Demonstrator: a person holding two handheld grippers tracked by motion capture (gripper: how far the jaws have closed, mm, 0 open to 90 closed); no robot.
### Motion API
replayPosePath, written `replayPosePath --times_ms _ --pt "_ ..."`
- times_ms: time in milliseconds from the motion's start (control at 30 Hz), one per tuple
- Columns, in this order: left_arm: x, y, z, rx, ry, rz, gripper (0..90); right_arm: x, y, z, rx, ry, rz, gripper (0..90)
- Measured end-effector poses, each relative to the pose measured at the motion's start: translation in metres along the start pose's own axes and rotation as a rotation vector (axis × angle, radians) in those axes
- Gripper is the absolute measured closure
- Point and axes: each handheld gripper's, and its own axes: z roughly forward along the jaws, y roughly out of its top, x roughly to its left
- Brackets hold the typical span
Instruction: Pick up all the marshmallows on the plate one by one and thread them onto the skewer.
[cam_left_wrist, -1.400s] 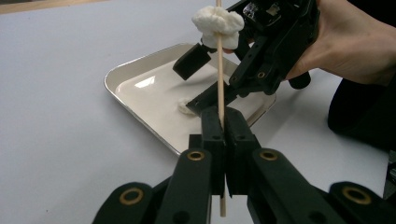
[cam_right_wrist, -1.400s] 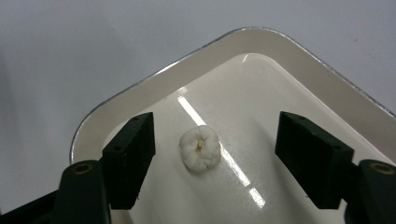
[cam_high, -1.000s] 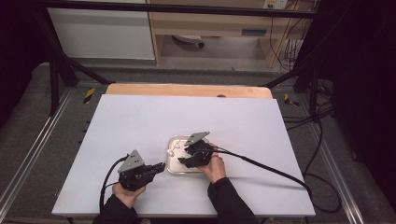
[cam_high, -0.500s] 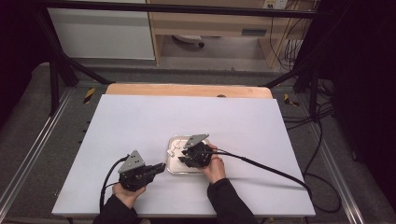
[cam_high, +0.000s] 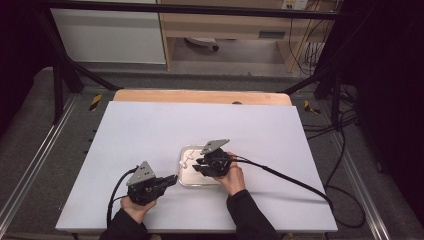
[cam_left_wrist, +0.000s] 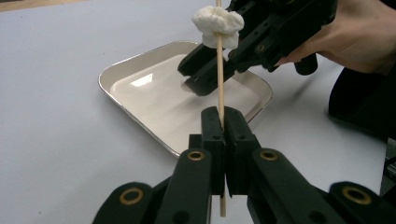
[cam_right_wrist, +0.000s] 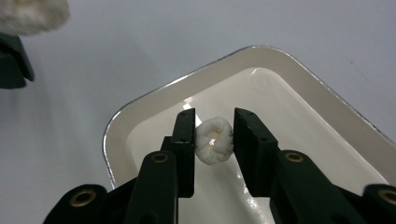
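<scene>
Since the right gripper (cam_right_wrist: 214, 140) has just been closing on the soft white piece (cam_right_wrist: 214, 141) between its jaws, over-squeezing could crush it before it reaches the skewer (cam_left_wrist: 219, 88) clamped in the left gripper (cam_left_wrist: 225, 122)

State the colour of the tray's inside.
Glossy cream-white inside the tray, with a thin silvery rim; the right gripper view shows it best.

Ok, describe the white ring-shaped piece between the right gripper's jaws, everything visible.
The white piece is a small puffy ring with a hollow centre, soft and matte like a marshmallow. It sits between the jaws of the right gripper, which have just been closing; both pads look to press its sides. It hangs just above the shiny metal tray.
</scene>
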Motion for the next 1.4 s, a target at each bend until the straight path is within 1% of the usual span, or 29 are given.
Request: replayPosePath --times_ms 233,367,400,433,533,600,633,667,700,767,900,1000,1067,1400 --pt "-0.001 0.000 0.000 -0.001 -0.005 0.004 88.3 -0.005 0.005 -0.022 -0.056 0.053 0.060 70.2" --pt "-0.002 0.000 0.001 -0.003 -0.009 0.005 88.3 -0.007 0.004 -0.034 -0.082 0.072 0.094 70.3" --pt "-0.002 0.000 0.001 -0.003 -0.009 0.005 88.3 -0.007 0.004 -0.034 -0.082 0.072 0.094 70.3" --pt "-0.003 0.000 0.001 -0.002 -0.011 0.006 88.3 -0.009 0.003 -0.039 -0.103 0.086 0.110 70.4" --pt "-0.003 0.000 0.001 -0.001 -0.016 0.013 88.3 -0.011 0.001 -0.048 -0.132 0.106 0.135 70.5" --pt "-0.004 0.000 0.002 -0.001 -0.017 0.013 88.3 -0.012 0.000 -0.051 -0.140 0.111 0.140 70.5" --pt "-0.005 0.000 0.002 -0.002 -0.020 0.017 88.3 -0.014 -0.001 -0.056 -0.164 0.124 0.152 70.5" --pt "-0.005 0.000 0.002 -0.002 -0.020 0.020 88.3 -0.014 -0.002 -0.059 -0.175 0.130 0.163 70.5" --pt "-0.005 0.000 0.002 -0.002 -0.020 0.020 88.3 -0.014 -0.002 -0.059 -0.175 0.130 0.163 70.5" --pt "-0.005 0.000 0.002 -0.002 -0.022 0.021 88.3 -0.017 -0.003 -0.068 -0.209 0.145 0.184 70.4" --pt "-0.006 0.000 0.002 0.000 -0.024 0.026 88.3 -0.020 -0.005 -0.078 -0.255 0.160 0.206 70.4" --pt "-0.007 0.000 0.003 0.006 -0.025 0.029 88.3 -0.022 -0.005 -0.084 -0.274 0.159 0.216 70.5" --pt "-0.007 0.000 0.004 0.006 -0.027 0.030 88.3 -0.023 -0.005 -0.087 -0.289 0.170 0.238 70.5" --pt "-0.010 0.000 0.006 0.011 -0.034 0.041 88.3 -0.024 0.000 -0.097 -0.387 0.220 0.297 70.7"
